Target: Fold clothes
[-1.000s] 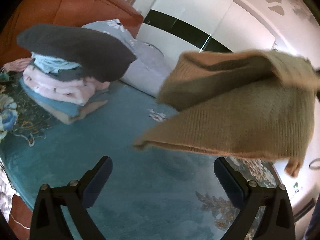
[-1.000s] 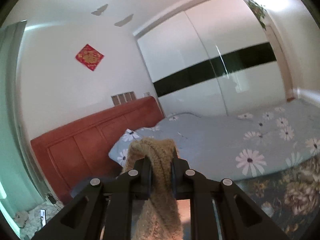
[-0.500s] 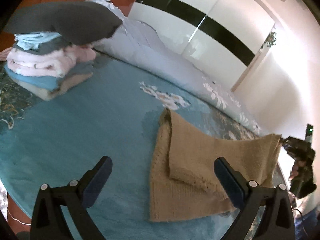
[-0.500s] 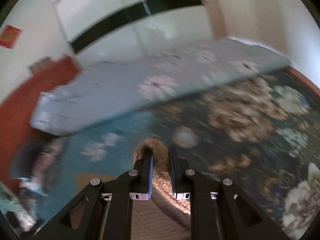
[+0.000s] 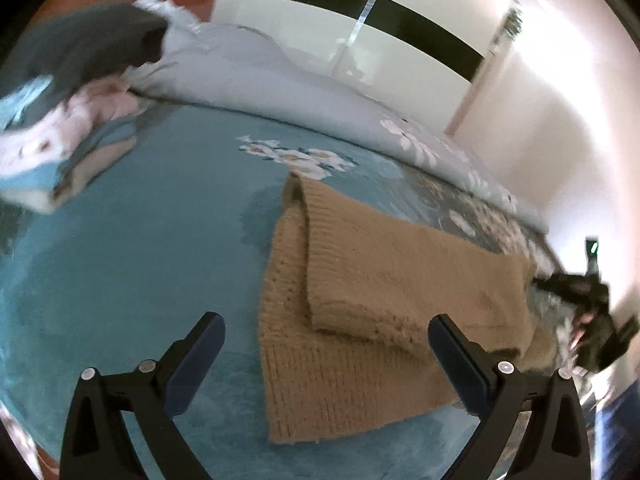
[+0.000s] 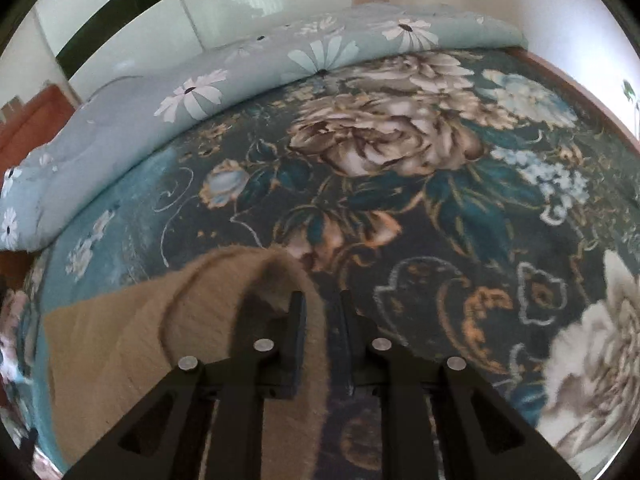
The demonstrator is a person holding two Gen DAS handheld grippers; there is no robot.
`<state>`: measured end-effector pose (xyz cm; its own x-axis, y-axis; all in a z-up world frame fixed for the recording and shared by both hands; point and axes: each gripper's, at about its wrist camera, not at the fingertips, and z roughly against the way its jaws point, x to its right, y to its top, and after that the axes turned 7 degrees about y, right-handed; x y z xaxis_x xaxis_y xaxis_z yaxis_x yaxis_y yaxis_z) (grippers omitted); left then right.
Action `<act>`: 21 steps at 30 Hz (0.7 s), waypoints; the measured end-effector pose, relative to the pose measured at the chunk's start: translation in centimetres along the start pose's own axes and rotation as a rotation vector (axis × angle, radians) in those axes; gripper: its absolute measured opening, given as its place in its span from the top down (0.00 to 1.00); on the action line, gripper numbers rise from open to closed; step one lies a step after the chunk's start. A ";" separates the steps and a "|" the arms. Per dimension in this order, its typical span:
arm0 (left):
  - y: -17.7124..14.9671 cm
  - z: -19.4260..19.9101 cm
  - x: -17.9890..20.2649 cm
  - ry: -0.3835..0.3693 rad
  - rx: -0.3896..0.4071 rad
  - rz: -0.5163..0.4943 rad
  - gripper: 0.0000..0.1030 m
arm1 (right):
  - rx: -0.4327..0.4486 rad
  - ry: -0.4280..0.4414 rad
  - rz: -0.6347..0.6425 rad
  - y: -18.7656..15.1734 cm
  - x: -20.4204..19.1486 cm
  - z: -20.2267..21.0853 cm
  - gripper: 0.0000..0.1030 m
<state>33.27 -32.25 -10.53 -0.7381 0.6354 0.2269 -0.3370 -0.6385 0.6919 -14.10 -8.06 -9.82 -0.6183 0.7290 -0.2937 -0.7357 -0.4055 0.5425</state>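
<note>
A tan knit sweater [image 5: 360, 288] lies folded over on the teal floral bedspread [image 5: 140, 264], its edges towards me. My left gripper [image 5: 326, 340] is open and empty, hovering just short of its near edge. My right gripper [image 6: 322, 300] has narrow jaws with the sweater's edge [image 6: 280, 276] between them, low over the bedspread [image 6: 400, 184]. It also shows at the right of the left wrist view [image 5: 580, 304], at the sweater's far right end.
A stack of folded clothes [image 5: 60, 120] with a dark grey item on top stands at the far left. A pale blue daisy-print quilt [image 5: 280, 92] runs along the back of the bed, also in the right wrist view [image 6: 200, 92]. White wardrobe doors stand behind.
The right gripper has swung the sweater down from the air onto the bed, where it now lies spread. The left gripper has stayed open and shifted a little closer to the sweater.
</note>
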 end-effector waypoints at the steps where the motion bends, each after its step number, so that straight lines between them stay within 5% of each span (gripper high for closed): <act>1: 0.0 0.0 0.2 0.008 -0.001 -0.040 0.00 | 0.014 0.003 0.023 -0.2 0.1 1.1 0.59; 5: 0.7 -0.2 0.9 0.021 -0.012 -0.195 0.00 | 0.007 0.106 0.225 -2.1 -2.4 4.9 0.57; 10: 1.0 -1.9 2.2 0.016 -0.059 -0.343 0.00 | -0.137 0.274 0.497 -6.9 -7.2 4.2 0.55; 21: -1.3 -4.8 5.2 0.157 -0.108 -0.689 0.00 | -0.223 0.243 0.730 -10.0 -9.0 2.1 0.49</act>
<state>27.06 -30.20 -13.47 -0.4086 0.8453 -0.3443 -0.8072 -0.1586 0.5685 -0.62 -9.45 -10.92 -0.9890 0.1069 -0.1022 -0.1441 -0.8532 0.5012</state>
